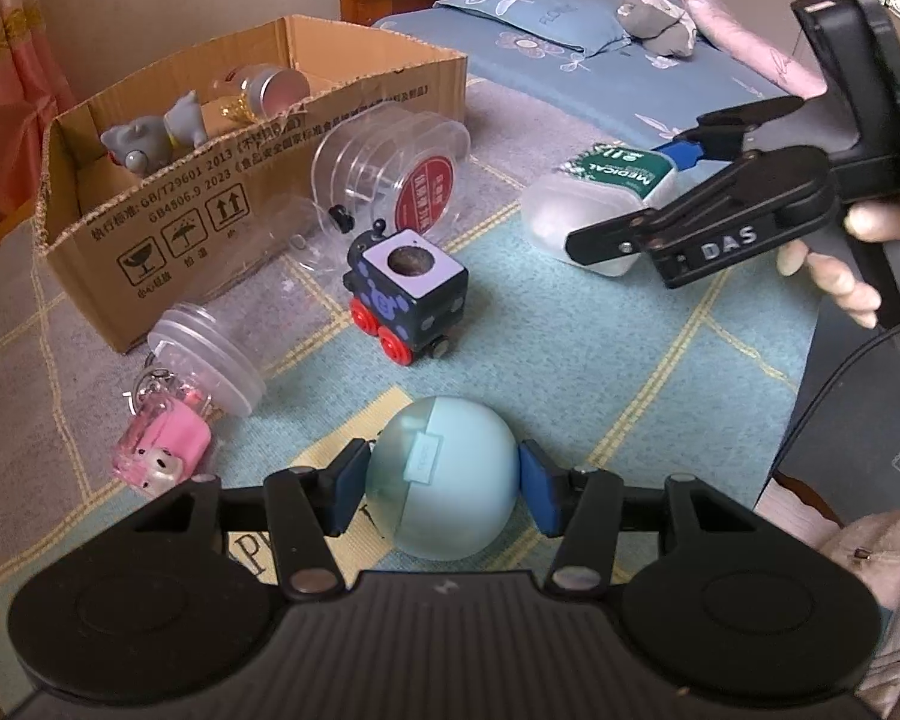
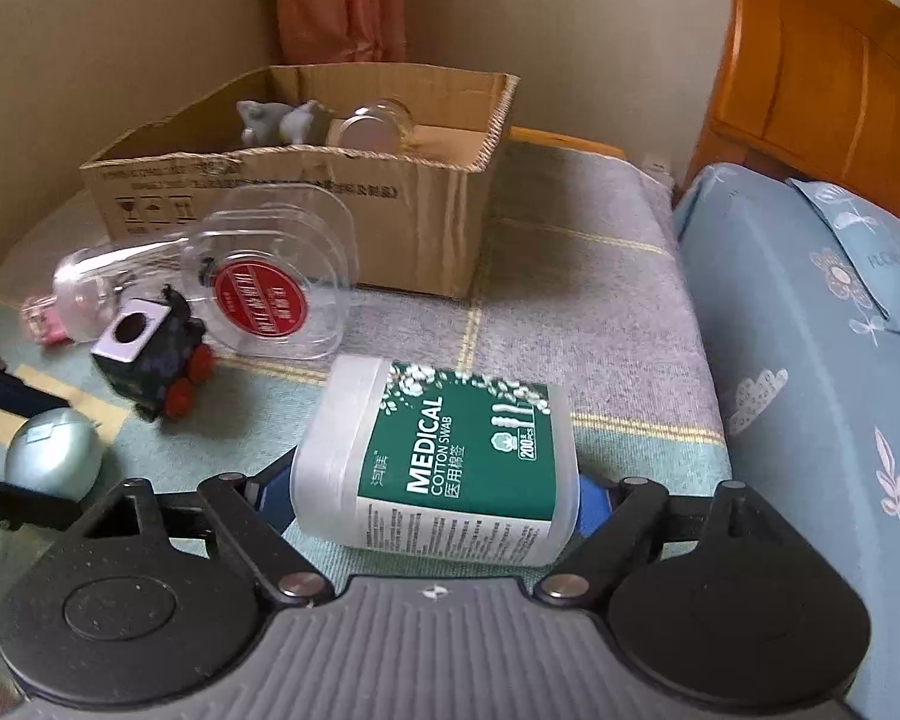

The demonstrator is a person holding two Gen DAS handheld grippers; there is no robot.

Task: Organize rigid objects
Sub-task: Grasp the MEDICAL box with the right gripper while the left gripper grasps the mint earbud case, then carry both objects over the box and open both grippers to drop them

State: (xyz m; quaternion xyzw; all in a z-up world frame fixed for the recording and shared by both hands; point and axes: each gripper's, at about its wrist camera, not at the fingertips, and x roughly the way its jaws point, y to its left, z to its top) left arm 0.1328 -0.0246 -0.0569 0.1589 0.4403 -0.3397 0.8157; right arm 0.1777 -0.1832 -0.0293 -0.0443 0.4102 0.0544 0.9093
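Observation:
My left gripper (image 1: 444,480) is shut on a pale blue round case (image 1: 444,474) low over the blanket. My right gripper (image 2: 432,492) is shut on a cotton swab box (image 2: 444,456) with a green label, held lying sideways; it also shows in the left wrist view (image 1: 594,204). A cardboard box (image 1: 234,204) stands at the back left and holds a grey toy figure (image 1: 150,138) and a glass jar (image 1: 264,87). A black toy train (image 1: 408,300) with red wheels stands between the grippers.
A clear plastic container (image 1: 390,168) with a red label lies against the cardboard box. A clear lidded jar (image 1: 210,354) and a pink keychain toy (image 1: 162,450) lie at the left. A blue bedspread (image 2: 810,360) and pillow lie to the right.

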